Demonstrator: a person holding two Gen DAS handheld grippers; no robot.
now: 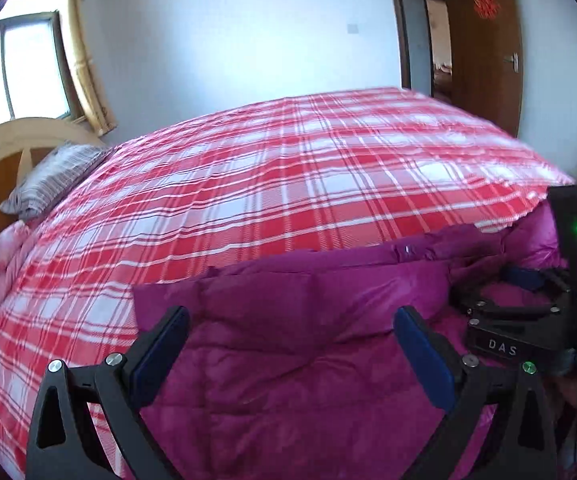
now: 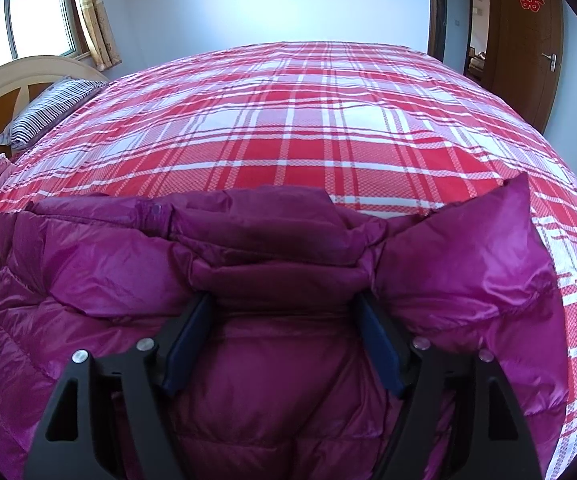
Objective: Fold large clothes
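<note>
Mid-fold, I judge: my right gripper [image 2: 284, 316] jaws bracket jacket [image 2: 100, 280] bulk w/o pinching, left gripper [image 1: 288, 344] jaws wide, empty; next needs firm grip.

A bed [image 2: 308, 128] covered in red plaid is flanked by a curtained window [image 2: 28, 20], pale walls [image 2: 248, 0] and a brown door [image 2: 528, 52].
</note>
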